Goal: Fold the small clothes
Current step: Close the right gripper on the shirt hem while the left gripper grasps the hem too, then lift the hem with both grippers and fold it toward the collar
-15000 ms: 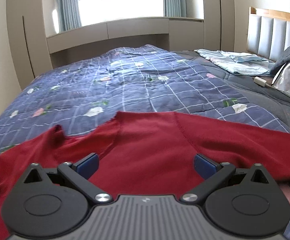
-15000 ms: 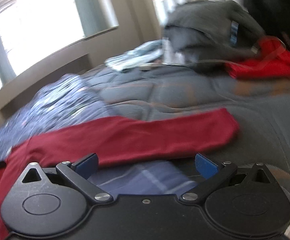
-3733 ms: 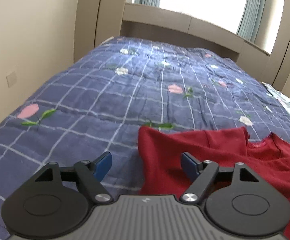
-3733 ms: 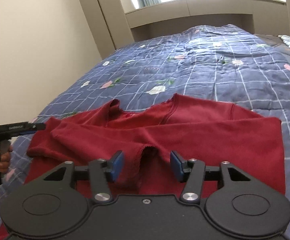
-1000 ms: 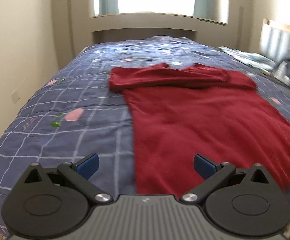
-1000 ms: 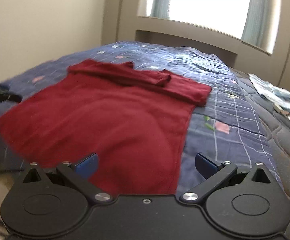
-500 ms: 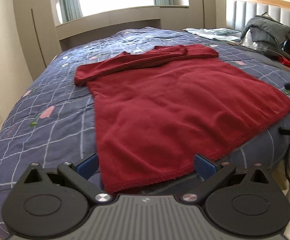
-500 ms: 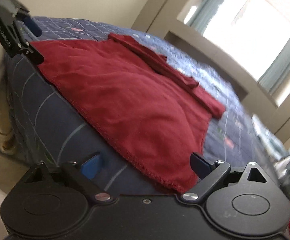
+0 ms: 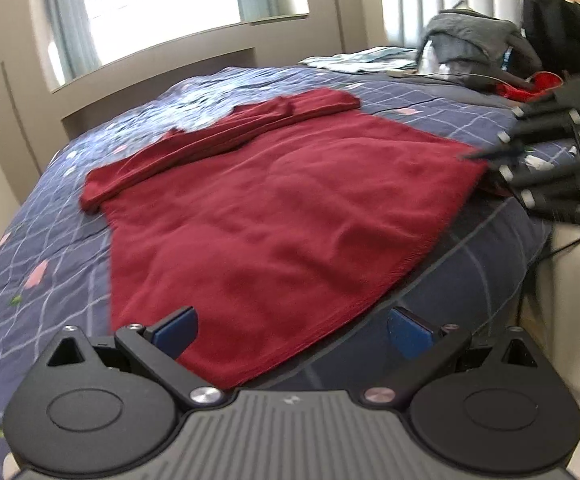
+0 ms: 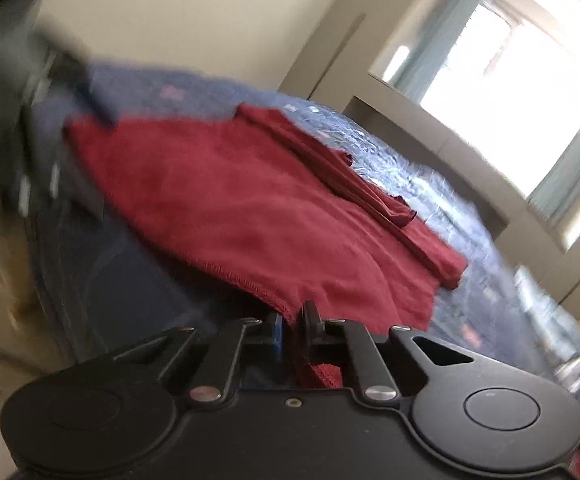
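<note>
Dark red knit long-sleeved top [image 9: 273,208] lay flat on the blue checked floral quilt [image 9: 49,216], sleeves folded across the far shoulder end, hem at the near bed edge. Its long axis ran away from both cameras, toward the window.

Right gripper [image 10: 292,322] was clenched on the hem corner; red fabric bunched between the closed blue-padded fingers and behind them. In the left wrist view the right gripper [image 9: 486,156] showed at the hem's right corner, blurred.

Left gripper [image 9: 292,330] was released, jaws spread wide, nothing between them. It hung just short of the hem's left corner, the left blue pad [image 9: 175,330] over the cloth edge, the right pad off it above the mattress side. Whether that pad touched the cloth, can't tell.

Key relation: the hem ran crosswise in front of the left gripper, its corner slightly left and ahead. Likely next: close on that corner, then both hands carry the hem up toward the sleeves.

Hard to read: right wrist view was motion-blurred and tilted; the left gripper there was only a dark smear at upper left. The neckline was unclear. The grey clothes pile [image 9: 474,40] and black bag at the headboard were partly cut off.
</note>
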{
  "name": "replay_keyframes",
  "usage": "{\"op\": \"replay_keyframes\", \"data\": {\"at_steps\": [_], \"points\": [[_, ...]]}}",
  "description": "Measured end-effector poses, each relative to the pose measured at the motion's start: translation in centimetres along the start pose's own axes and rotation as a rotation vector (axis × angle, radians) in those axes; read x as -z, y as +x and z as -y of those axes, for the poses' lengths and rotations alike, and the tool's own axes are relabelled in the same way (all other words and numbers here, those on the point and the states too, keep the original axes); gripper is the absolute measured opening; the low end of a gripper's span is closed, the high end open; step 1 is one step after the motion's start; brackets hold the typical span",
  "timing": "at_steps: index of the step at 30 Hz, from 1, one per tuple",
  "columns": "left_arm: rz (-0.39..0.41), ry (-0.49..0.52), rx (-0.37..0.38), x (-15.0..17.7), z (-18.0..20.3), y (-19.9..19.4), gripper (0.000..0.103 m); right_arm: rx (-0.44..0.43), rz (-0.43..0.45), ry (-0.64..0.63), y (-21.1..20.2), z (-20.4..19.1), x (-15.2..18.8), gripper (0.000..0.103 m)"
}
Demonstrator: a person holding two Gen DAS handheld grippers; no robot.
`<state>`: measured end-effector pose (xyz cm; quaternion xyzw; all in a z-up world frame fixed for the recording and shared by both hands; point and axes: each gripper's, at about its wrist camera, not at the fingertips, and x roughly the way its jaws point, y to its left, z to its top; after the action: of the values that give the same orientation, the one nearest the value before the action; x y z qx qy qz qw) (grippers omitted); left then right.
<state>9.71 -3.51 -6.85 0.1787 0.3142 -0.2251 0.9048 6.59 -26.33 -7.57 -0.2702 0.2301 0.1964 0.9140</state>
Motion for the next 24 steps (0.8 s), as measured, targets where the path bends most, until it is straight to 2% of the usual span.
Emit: {"op": "replay_keyframes", "data": {"at_steps": [4, 7, 9, 12, 14, 17, 19, 21, 23, 24], "points": [[0.02, 0.033, -0.01, -0.8, 1.5, 0.8, 0.103, -0.047, 0.022, 0.136, -0.2, 2.9, -2.5, 0.007], [0.021, 0.036, -0.048, -1.4, 2.1, 1.6, 0.102, -0.076, 0.034, 0.18, -0.4, 4.4, -3.8, 0.007], [0.024, 0.029, -0.097, -1.7, 2.1, 1.8, 0.099, -0.088, 0.039, 0.196, -0.6, 4.9, -4.3, 0.007], [0.019, 0.031, -0.164, -2.1, 1.6, 2.0, 0.085, -0.097, 0.044, 0.207, -1.2, 5.3, -4.4, 0.007], [0.001, 0.038, -0.213, -2.1, 1.0, 2.1, 0.071, -0.099, 0.041, 0.212, -1.3, 5.5, -4.4, 0.007], [-0.027, 0.071, -0.263, -1.4, 0.1, 1.8, 0.062, -0.1, 0.036, 0.218, -1.3, 5.4, -4.1, 0.007], [-0.046, 0.109, -0.282, -0.7, -0.2, 1.5, 0.059, -0.101, 0.03, 0.219, -1.3, 5.3, -3.8, 0.007], [-0.065, 0.149, -0.295, 0.1, -0.5, 1.1, 0.05, -0.099, 0.021, 0.214, -1.4, 5.0, -3.4, 0.007], [-0.077, 0.173, -0.291, 0.7, -0.8, 0.8, 0.032, -0.1, 0.005, 0.206, -1.2, 4.7, -2.9, 0.007], [-0.083, 0.179, -0.287, 0.9, -1.0, 0.6, 0.026, -0.098, -0.004, 0.197, -1.1, 4.5, -2.7, 0.007]]}}
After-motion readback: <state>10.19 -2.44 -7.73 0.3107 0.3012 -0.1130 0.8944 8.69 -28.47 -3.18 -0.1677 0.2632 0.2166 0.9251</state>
